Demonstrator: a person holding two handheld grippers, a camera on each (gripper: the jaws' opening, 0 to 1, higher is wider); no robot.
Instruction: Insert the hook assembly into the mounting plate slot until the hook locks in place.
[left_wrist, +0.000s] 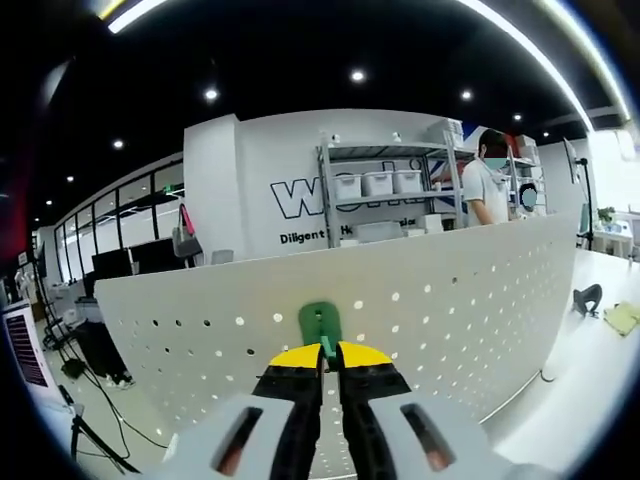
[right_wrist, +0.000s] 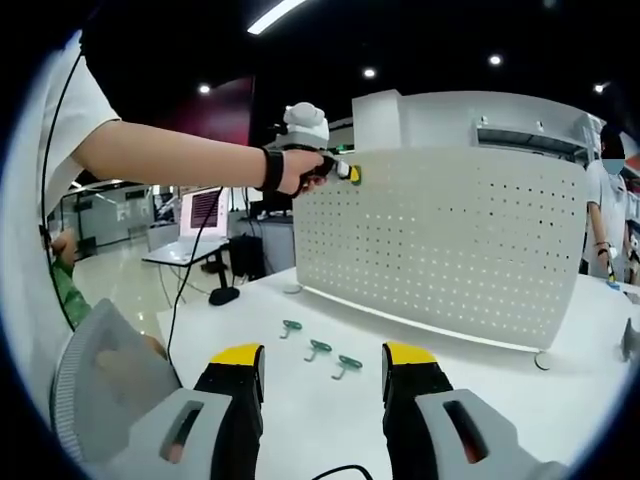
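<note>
My left gripper (left_wrist: 330, 353) is shut on a green hook (left_wrist: 320, 322), whose flat top sticks up between the yellow-tipped jaws just in front of the white pegboard plate (left_wrist: 450, 290). In the right gripper view, a person's hand holds that left gripper (right_wrist: 347, 172) against the top left corner of the upright pegboard (right_wrist: 450, 240). My right gripper (right_wrist: 322, 365) hangs open low over the white table (right_wrist: 480, 400) with nothing between its jaws. Three more green hooks (right_wrist: 318, 348) lie loose on the table just beyond it, in front of the board.
A person (left_wrist: 485, 185) stands at grey shelves behind the board, and is seen too at the right edge (right_wrist: 605, 215). A laptop (right_wrist: 203, 210) and a black mouse (right_wrist: 222, 296) sit left of the board. A black cable (right_wrist: 180, 290) hangs down from the left gripper.
</note>
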